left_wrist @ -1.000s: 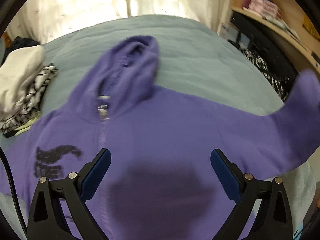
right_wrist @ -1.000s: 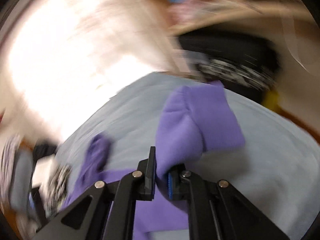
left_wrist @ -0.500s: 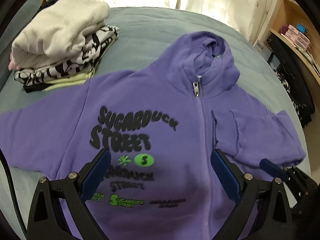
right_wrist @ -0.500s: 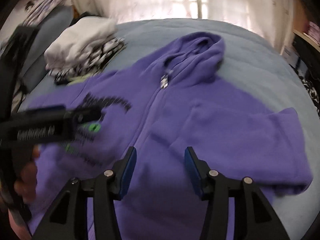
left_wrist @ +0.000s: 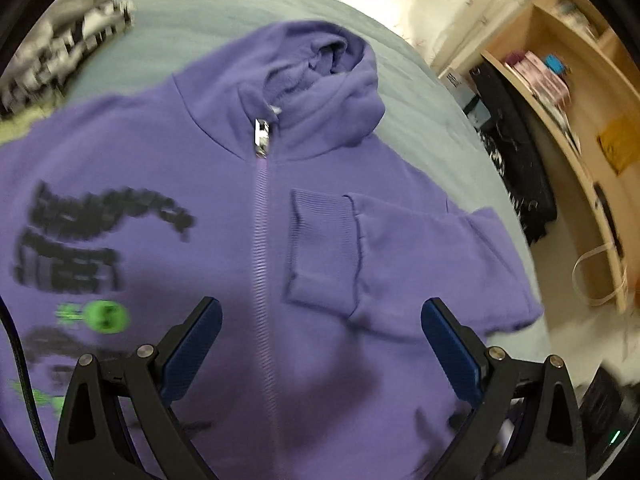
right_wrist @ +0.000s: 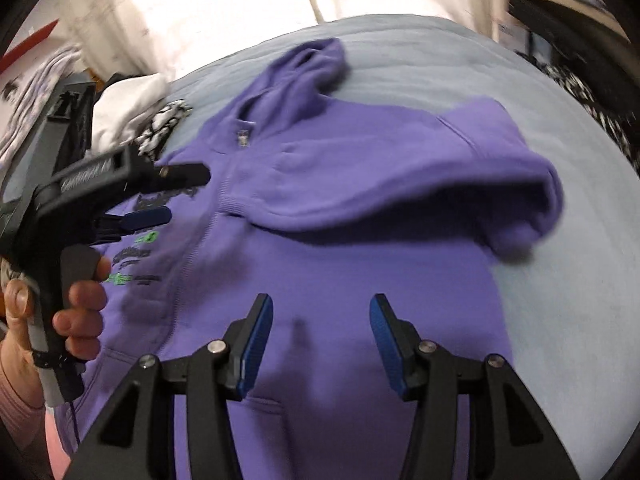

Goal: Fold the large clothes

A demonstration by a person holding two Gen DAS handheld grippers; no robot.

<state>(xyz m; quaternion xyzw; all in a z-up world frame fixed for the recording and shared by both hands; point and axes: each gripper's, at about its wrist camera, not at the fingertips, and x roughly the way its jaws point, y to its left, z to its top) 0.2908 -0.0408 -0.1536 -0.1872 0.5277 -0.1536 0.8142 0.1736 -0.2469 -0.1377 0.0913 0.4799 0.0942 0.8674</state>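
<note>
A purple zip hoodie (left_wrist: 224, 208) lies front up on the grey-blue bed (left_wrist: 420, 92), hood toward the window. Its right sleeve (left_wrist: 400, 256) is folded in across the chest, its ribbed cuff (left_wrist: 320, 244) beside the zipper. The hoodie also shows in the right wrist view (right_wrist: 360, 248), folded sleeve (right_wrist: 420, 176) on top. My left gripper (left_wrist: 320, 344) is open and empty above the hoodie's lower front; it also shows in the right wrist view (right_wrist: 172, 196). My right gripper (right_wrist: 320, 336) is open and empty over the hoodie's lower right part.
A stack of folded clothes (left_wrist: 52, 56) sits on the bed at the far left, also in the right wrist view (right_wrist: 132, 116). Wooden shelves (left_wrist: 568, 128) with boxes stand to the right of the bed. Curtains (right_wrist: 240, 4) hang behind.
My right gripper carried the sleeve in over the chest and let it go; it now stands open. My left gripper stayed open and swung right toward the zipper and folded sleeve.
</note>
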